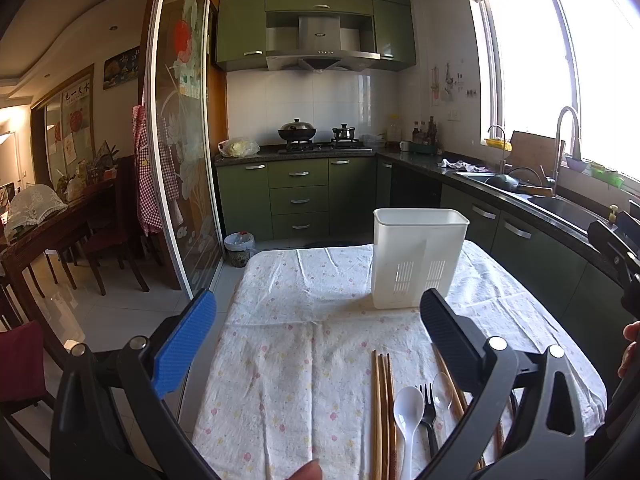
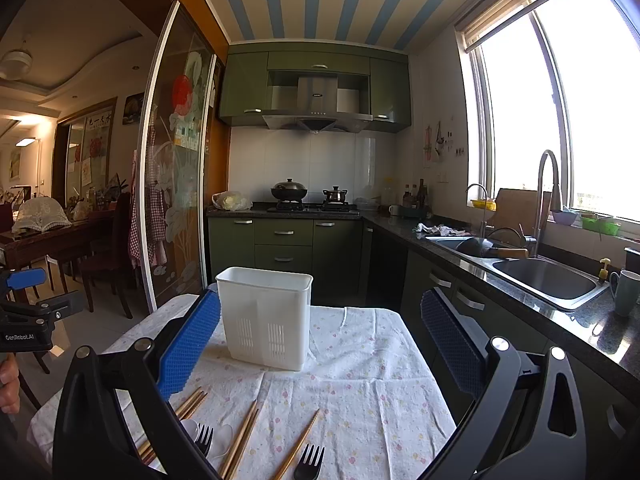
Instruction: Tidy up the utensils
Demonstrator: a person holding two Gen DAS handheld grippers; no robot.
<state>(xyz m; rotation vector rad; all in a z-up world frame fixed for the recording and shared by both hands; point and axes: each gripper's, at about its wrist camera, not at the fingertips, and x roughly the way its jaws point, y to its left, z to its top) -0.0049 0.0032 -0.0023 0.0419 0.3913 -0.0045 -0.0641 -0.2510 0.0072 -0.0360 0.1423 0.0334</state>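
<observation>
Both grippers (image 1: 318, 334) (image 2: 320, 344) wide, empty | floral tablecloth (image 1: 304, 360) | green kitchen cabinets (image 1: 298, 196)

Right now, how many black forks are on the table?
2. One black fork lies near the table's front edge, right of the chopsticks; another black fork lies left, beside the spoons. Gripper frames may hide more.

One white caddy (image 2: 266, 318) stands on the surface. Near it lie two black forks (image 2: 309, 461), one white spoon (image 1: 408, 404) and one clear spoon (image 1: 442, 390). The chopsticks (image 1: 382, 408) overlap, so their count is unclear.
</observation>
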